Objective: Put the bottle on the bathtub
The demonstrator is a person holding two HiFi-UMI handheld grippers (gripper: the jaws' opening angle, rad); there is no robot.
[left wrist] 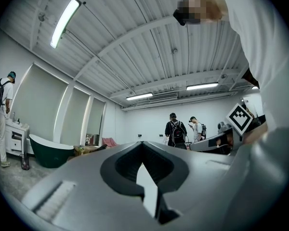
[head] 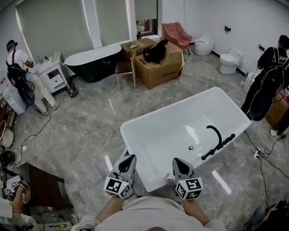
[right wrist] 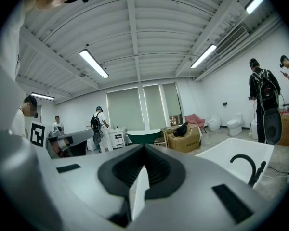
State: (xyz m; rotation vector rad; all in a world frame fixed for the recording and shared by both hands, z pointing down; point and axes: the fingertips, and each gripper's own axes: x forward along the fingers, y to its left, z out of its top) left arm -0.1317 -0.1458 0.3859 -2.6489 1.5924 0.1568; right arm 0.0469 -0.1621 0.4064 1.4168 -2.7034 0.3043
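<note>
Your two hands sit at the bottom of the head view, each with a tool that points up the frame. Your left tool point(head: 127, 159) has its jaws pressed together, with nothing between them. Your right tool point(head: 179, 162) is pressed together too, and it holds nothing. Each one has a cube with square black-and-white marks near your hand.

Just past the tips is the white bathtub point(head: 164, 138), in the middle of the frame. Your right tool points at its near edge. Your left tool is beside its near left corner, over the gray floor point(head: 86, 124). A black faucet point(head: 216, 136) curves up on the right side of the tub.

I cannot tell where the bottle is.

Farther up the frame is a cardboard box point(head: 159, 66) with a black bag point(head: 156, 51) on top. Left of it is a dark green tub point(head: 94, 61). One person point(head: 19, 66) stands at the upper left by a white cabinet point(head: 53, 73). Another person in black point(head: 272, 71) stands at the far right.
</note>
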